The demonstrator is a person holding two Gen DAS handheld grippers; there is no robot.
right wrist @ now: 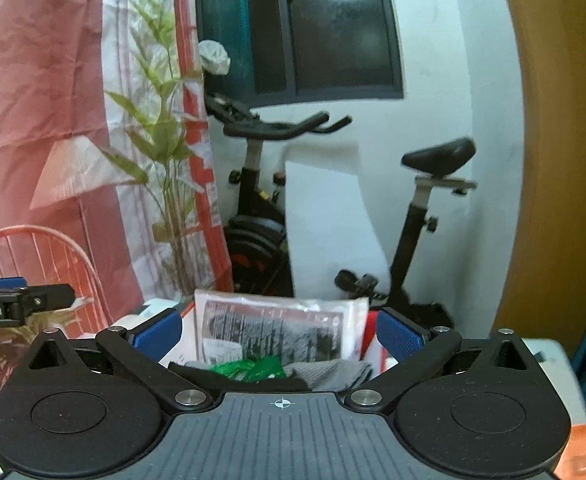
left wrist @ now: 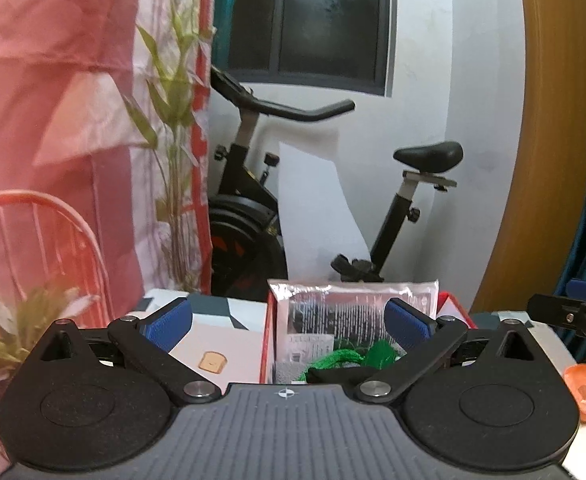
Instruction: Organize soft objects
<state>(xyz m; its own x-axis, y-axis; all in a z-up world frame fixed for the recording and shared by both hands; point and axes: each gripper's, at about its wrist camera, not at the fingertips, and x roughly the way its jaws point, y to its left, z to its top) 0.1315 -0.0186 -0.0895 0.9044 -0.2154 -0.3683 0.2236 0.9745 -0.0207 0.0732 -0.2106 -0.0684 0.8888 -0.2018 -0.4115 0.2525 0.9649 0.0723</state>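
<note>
My left gripper (left wrist: 289, 322) stands wide open with nothing between its blue pads (left wrist: 169, 324). Below and beyond it a red-edged box (left wrist: 267, 332) holds a clear plastic packet with printed paper (left wrist: 353, 312), a green soft item (left wrist: 349, 358) and something black. My right gripper (right wrist: 279, 334) is also wide open and empty above the same box, where the packet (right wrist: 277, 328), the green item (right wrist: 253, 368) and a grey cloth (right wrist: 329, 372) lie. The right gripper's tip (left wrist: 573, 312) shows at the left wrist view's right edge, and the left gripper's tip (right wrist: 9, 298) at the right wrist view's left edge.
A white carton (left wrist: 221, 344) stands left of the box. Behind are an exercise bike (left wrist: 253, 216), a pink curtain (left wrist: 53, 100), a leafy plant (left wrist: 173, 120), a red wire chair (left wrist: 33, 248), a white wall and an ochre panel (left wrist: 549, 120). An orange object (left wrist: 585, 392) lies at the right.
</note>
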